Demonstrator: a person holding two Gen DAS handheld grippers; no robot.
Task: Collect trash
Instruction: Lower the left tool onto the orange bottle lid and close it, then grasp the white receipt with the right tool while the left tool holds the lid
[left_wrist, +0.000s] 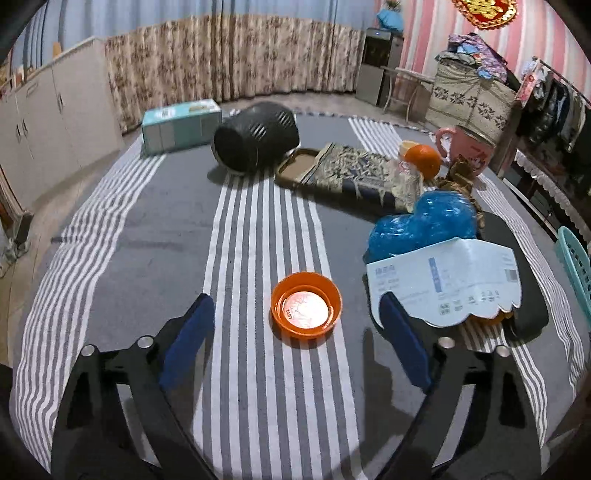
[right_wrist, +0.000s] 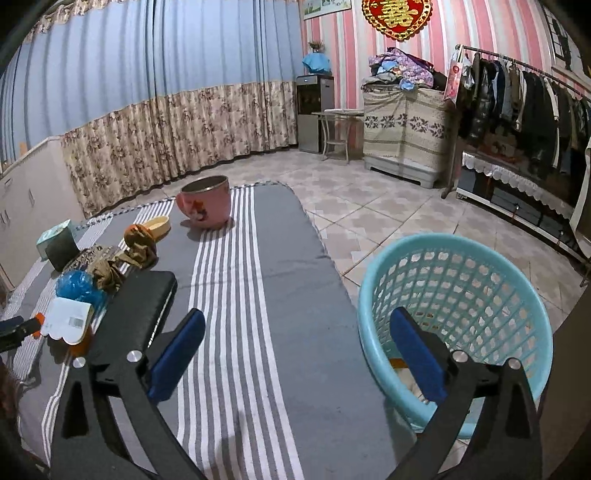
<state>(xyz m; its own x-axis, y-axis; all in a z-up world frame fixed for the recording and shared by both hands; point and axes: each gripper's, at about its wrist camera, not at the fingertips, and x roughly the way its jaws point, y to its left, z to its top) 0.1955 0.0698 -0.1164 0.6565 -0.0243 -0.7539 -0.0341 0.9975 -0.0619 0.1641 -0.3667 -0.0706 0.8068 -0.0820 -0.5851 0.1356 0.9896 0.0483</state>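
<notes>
Hovering over the striped tablecloth (left_wrist: 258, 229), left gripper (left_wrist: 295, 343) has jaws spread wide, empty, with an orange plastic lid (left_wrist: 306, 305) lying open side up between the fingertips, untouched. Right of the lid: crumpled blue plastic wrap (left_wrist: 424, 225) and a white paper label (left_wrist: 447, 280) on a black pad (left_wrist: 524, 295). Right gripper (right_wrist: 295, 354) also gapes wide and empty, above the cloth edge, its right finger over the light blue mesh basket (right_wrist: 458, 284) just beside the table. Pink mug (right_wrist: 205, 203) sits farther back.
</notes>
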